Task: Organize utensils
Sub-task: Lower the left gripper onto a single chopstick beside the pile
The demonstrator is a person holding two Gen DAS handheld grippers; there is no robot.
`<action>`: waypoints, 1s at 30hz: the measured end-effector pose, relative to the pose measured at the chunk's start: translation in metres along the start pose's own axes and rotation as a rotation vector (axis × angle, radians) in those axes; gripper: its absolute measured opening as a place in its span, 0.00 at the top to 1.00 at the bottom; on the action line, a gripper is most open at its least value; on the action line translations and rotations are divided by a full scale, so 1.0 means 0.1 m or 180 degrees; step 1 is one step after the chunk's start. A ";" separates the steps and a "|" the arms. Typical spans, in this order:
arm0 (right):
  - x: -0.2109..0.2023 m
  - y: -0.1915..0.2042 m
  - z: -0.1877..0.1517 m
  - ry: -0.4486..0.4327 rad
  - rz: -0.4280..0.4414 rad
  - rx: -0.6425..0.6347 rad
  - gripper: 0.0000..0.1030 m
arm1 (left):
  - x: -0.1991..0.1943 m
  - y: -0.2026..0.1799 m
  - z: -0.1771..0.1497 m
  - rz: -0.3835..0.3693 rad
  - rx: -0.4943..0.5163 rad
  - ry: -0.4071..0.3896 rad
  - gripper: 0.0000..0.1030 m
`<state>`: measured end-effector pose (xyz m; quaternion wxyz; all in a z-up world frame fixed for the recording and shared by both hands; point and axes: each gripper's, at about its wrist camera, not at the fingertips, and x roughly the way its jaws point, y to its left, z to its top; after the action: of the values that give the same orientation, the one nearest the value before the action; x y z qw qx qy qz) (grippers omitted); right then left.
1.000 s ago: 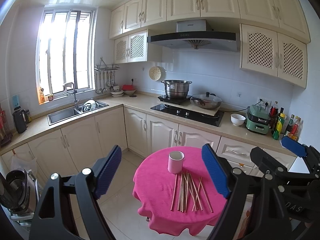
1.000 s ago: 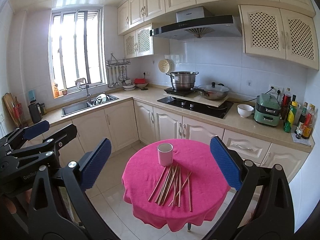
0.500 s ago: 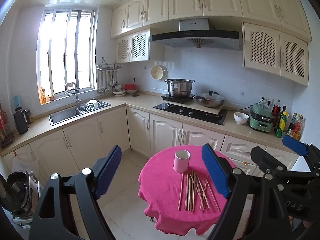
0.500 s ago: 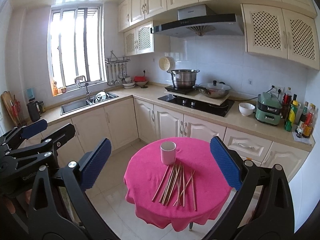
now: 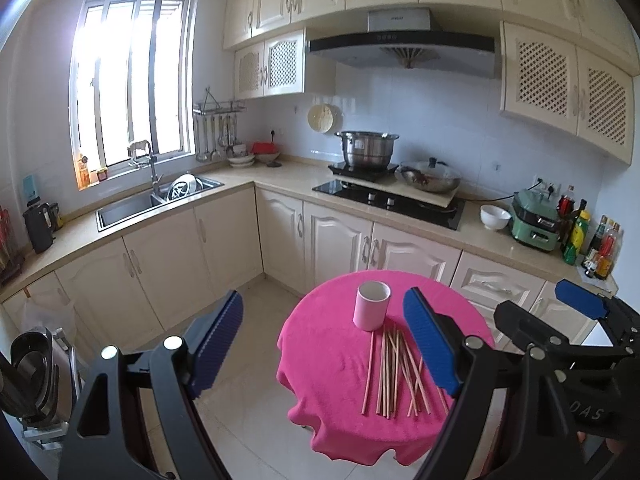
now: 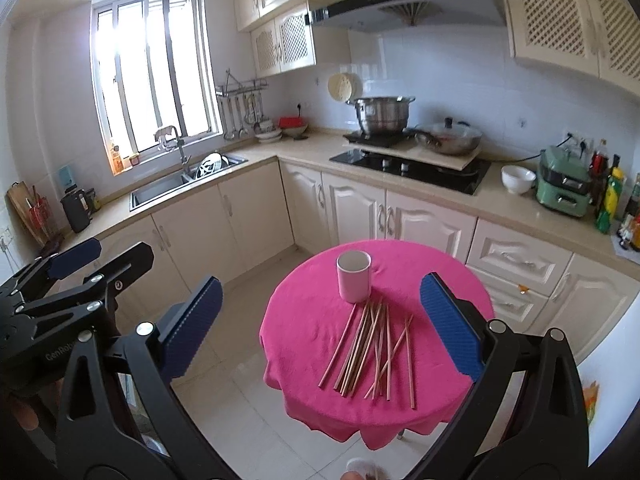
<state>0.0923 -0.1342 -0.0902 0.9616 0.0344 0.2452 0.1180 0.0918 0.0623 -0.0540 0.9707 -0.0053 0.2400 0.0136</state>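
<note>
A pile of wooden chopsticks (image 5: 394,368) lies on a small round table with a pink cloth (image 5: 320,340). A pink cup (image 5: 372,306) stands upright just behind them. The same chopsticks (image 6: 370,350), cup (image 6: 353,276) and pink-clothed table (image 6: 296,320) show in the right wrist view. My left gripper (image 5: 324,342) is open and empty, held above and short of the table. My right gripper (image 6: 320,326) is open and empty too, also short of the table. Each gripper shows at the edge of the other's view.
An L-shaped kitchen counter (image 5: 280,174) runs behind the table, with a sink (image 5: 132,204), a hob with a steel pot (image 5: 366,148) and a wok, a white bowl (image 5: 495,216), a green appliance and bottles. Cream cabinets stand below. Tiled floor surrounds the table.
Both grippers have moved toward the table; cup and chopsticks look larger, and the right view has tilted down. Both stay open. Nothing on the table moved.
</note>
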 end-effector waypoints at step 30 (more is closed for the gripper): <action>3.18 -2.30 -1.03 0.2423 0.0210 0.0579 0.64 | 3.95 -0.90 -1.26 -0.0235 0.0111 0.2771 0.42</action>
<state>0.3618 -0.2785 -0.3559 0.7906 0.0810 0.5926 0.1309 0.3850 -0.0204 -0.3488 0.7787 -0.0027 0.6267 -0.0287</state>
